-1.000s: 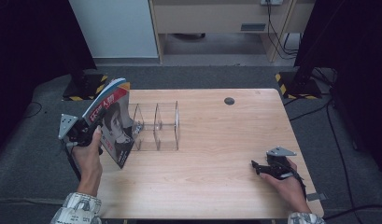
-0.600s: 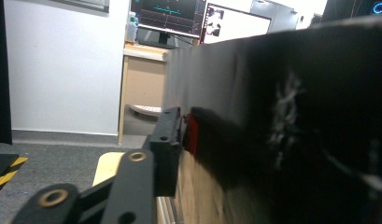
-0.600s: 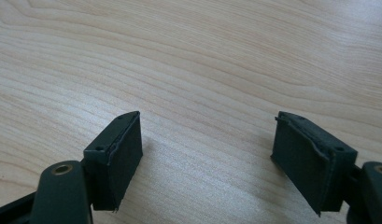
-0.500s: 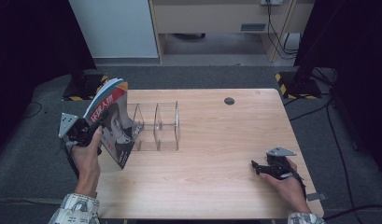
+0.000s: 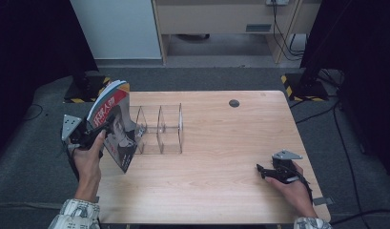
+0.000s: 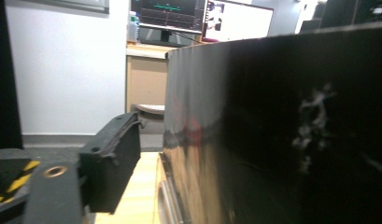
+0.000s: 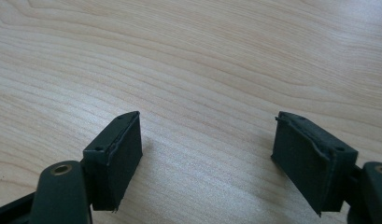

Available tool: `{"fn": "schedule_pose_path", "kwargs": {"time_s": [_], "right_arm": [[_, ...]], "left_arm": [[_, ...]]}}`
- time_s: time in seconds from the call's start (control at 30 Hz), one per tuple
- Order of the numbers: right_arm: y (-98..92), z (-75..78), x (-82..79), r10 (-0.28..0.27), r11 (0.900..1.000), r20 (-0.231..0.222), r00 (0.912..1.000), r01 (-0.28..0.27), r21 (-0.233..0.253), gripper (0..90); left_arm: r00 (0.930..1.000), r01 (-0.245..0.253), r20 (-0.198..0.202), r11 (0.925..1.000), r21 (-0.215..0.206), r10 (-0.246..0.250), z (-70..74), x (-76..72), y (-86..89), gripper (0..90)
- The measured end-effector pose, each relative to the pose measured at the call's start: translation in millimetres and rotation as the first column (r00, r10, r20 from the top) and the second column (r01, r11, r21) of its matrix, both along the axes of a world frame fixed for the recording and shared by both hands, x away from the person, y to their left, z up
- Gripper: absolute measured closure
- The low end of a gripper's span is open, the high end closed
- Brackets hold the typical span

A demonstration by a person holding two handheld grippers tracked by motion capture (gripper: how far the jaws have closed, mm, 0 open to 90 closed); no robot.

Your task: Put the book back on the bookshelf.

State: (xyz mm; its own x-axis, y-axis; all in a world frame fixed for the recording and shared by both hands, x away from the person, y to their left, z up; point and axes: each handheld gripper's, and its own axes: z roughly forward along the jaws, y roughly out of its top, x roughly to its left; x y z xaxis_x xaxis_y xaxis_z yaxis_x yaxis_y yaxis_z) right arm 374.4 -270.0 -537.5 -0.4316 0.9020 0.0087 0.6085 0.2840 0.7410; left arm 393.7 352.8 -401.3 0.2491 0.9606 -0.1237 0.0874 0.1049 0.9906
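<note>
My left gripper (image 5: 95, 135) pinches a magazine (image 5: 114, 125) upright at the table's (image 5: 221, 191) left edge, just beside the clear acrylic divider rack (image 5: 160, 130), probably for slotting in. My right gripper (image 7: 207, 161) rests spread and empty on the table.

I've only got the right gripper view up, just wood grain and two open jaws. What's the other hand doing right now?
Observer: The left gripper is shut on a magazine, held upright at the table's left edge.
Operator: Is there anywhere to put it?
Observer: Yes, a clear acrylic divider rack stands just right of the magazine, with its slots open.
Operator: And where is my right gripper relative to that?
Observer: The right gripper sits low over the table near the front right corner, well apart from the rack, with bare wood between them.
</note>
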Motion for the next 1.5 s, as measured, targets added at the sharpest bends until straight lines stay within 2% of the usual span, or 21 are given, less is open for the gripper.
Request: {"fn": "schedule_pose_path", "kwargs": {"time_s": [0.17,0.3,0.4,0.57,0.93,1.27,1.5], "right_arm": [[0.0,0.0,0.0,0.001,1.0,0.0,1.0,-0.001,0.0,23.8],[0.1,0.1,0.0,0.0,1.0,-0.001,1.0,0.0,-0.002,23.7],[0.2,0.1,-0.1,0.0,1.0,-0.001,1.0,0.0,-0.002,23.7],[0.5,-0.1,0.1,-0.003,1.0,0.002,1.0,0.003,-0.001,23.4],[0.4,-0.1,0.1,0.0,1.0,0.002,1.0,0.0,-0.002,23.4],[0.6,-0.2,0.1,-0.002,1.0,0.002,1.0,0.002,-0.001,23.3],[0.6,-0.1,0.0,0.002,1.0,0.001,1.0,-0.002,-0.001,23.3]], "left_arm": [[0.9997,0.019,-0.015,0.9998,-0.008,-0.019,-1.5,0.2,1.9,9.2],[0.9995,0.021,-0.024,0.9996,0.017,-0.02,-2.1,-1.4,-0.1,7.8],[0.9996,0.023,-0.016,0.9988,0.042,-0.023,-1.7,-3.4,-1.9,6.7],[0.9998,0.016,-0.011,0.9983,0.057,-0.015,-1.6,-5.3,-3.1,4.6],[0.9998,-0.001,-0.018,0.9983,0.058,0.002,-3.2,-7.2,-0.4,2.9],[0.9999,0.004,-0.014,0.9982,0.06,-0.003,-5.1,-16.5,3.8,2.8],[0.9994,0.008,-0.034,0.9976,0.068,-0.005,-11.5,-22.5,4.9,2.9]]}}
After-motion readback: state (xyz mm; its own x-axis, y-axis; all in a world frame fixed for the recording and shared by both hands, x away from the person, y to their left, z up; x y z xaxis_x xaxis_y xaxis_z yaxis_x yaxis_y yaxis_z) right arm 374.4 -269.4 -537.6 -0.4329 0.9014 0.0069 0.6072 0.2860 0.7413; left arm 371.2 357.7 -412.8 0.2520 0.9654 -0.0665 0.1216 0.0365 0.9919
